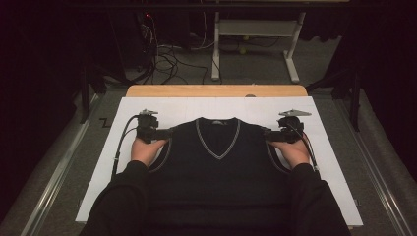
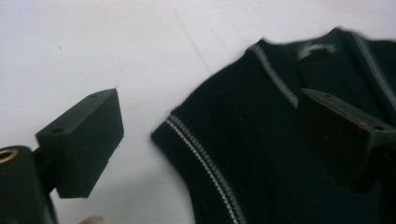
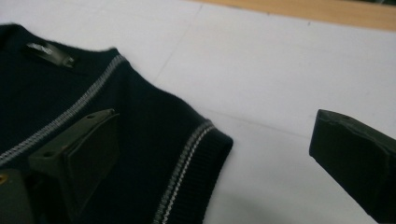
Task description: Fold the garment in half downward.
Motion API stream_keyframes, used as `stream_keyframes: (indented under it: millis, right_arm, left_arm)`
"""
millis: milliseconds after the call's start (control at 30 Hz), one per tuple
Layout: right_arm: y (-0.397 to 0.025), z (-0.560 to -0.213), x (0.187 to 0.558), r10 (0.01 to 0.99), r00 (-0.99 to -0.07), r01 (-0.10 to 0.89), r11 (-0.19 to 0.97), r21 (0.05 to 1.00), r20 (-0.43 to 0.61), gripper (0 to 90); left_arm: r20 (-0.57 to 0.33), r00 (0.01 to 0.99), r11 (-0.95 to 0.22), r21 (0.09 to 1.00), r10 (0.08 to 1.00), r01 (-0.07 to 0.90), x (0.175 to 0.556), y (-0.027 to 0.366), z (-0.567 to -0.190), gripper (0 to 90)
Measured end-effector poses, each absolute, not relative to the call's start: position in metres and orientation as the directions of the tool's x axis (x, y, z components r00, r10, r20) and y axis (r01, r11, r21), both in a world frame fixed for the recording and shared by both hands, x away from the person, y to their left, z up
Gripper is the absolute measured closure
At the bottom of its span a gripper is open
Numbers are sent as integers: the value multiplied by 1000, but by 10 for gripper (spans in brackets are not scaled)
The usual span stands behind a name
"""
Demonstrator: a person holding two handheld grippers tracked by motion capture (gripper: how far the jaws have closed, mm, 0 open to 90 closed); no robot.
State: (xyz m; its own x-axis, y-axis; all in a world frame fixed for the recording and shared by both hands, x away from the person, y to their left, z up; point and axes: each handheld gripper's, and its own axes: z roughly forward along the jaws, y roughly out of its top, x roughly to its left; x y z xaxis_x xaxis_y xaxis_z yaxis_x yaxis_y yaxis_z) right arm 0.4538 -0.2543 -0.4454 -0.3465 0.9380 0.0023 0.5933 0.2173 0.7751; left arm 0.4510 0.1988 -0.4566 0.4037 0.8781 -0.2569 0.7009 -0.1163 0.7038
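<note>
Navy vest (image 1: 216,167) hem hidden by sleeves | left tongs (image 1: 166,132) released | right tongs (image 1: 268,133) released (both straddle shoulders)

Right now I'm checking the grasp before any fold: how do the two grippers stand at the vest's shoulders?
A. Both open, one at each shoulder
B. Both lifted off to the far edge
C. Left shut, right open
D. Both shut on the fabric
A: each gripper view shows jaws wide apart astride a shoulder of the vest, left gripper and right gripper, nothing pinched.
</note>
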Motion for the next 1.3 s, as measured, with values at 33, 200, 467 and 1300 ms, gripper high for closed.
stream_keyframes:
  millis: [33,200,467,1300]
  right_arm:
    - [-254,-447,455,939,-345,601,217,770,4,46]
    - [-255,-453,457,939,-343,619,234,750,-10,154]
    - [-251,-458,460,944,-329,629,226,744,-9,318]
    - [-228,-464,452,919,-392,630,297,717,-36,795]
  left_arm:
    - [-264,398,-118,687,879,717,452,197,-460,108]
    - [-257,368,-124,646,894,753,455,190,-472,203]
    - [-172,360,-176,636,917,751,450,181,-474,380]
    - [-255,395,-138,663,883,736,440,183,-473,739]
